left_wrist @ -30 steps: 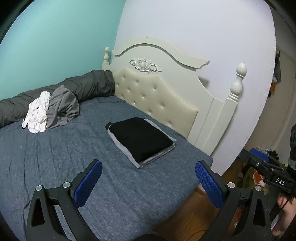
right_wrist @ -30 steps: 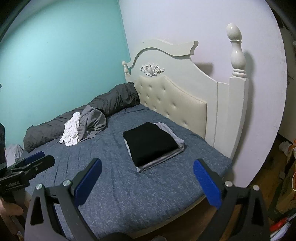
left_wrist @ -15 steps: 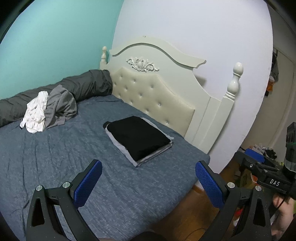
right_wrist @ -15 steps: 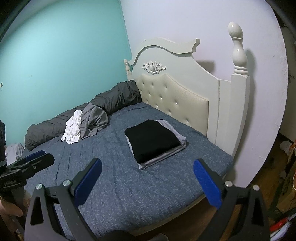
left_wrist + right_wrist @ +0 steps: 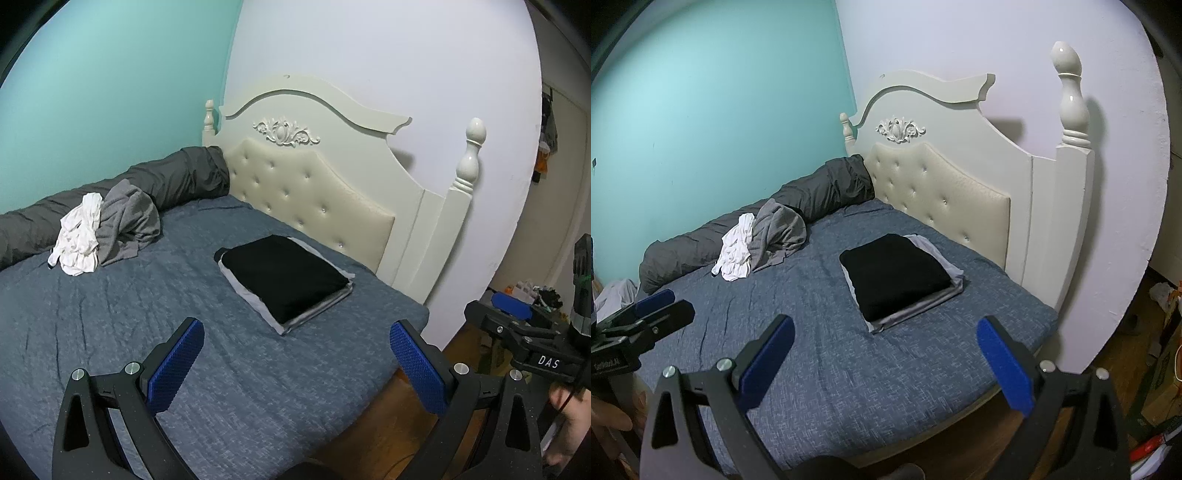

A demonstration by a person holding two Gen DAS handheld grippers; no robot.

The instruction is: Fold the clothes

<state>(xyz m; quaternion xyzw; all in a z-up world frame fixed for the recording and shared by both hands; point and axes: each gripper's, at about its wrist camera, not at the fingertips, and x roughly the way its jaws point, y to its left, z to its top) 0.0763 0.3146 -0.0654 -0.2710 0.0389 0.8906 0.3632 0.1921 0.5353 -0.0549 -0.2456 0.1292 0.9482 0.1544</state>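
A bedroom with a teal wall in the upper left of the frame and a pale lilac wall to the right framed the left wrist view. A bed [image 5: 110, 317] with a blue-grey cover filled the lower left and centre, backed by a cream tufted headboard [image 5: 314, 192] with a carved ornament. A rolled dark grey duvet [image 5: 173, 177] lay along the teal wall. In front of it, at the left, sat a crumpled white garment [image 5: 79, 240] touching a crumpled grey garment [image 5: 129, 221]. Near the centre, a folded stack [image 5: 286, 282] rested flat on the cover: a black piece on top of grey and light pieces. The left gripper [image 5: 295, 362] hung over the near edge of the bed at the bottom of the frame, its blue pads spread wide and holding nothing. At the right edge the right gripper [image 5: 517, 325] showed side-on, a label on its body reading "DAS"; its blue fingertips lay close together from this angle.

The right wrist view showed the same bed [image 5: 812, 369], headboard [image 5: 942, 192] and duvet [image 5: 812, 199]. The white garment [image 5: 735, 254] and grey garment [image 5: 779, 229] lay in the centre left, well apart from the folded stack [image 5: 901, 282] at centre. The right gripper [image 5: 886, 362] hovered at the bottom, jaws wide and empty. At the left edge the left gripper [image 5: 661, 306] appeared, carrying a label too blurred to read.
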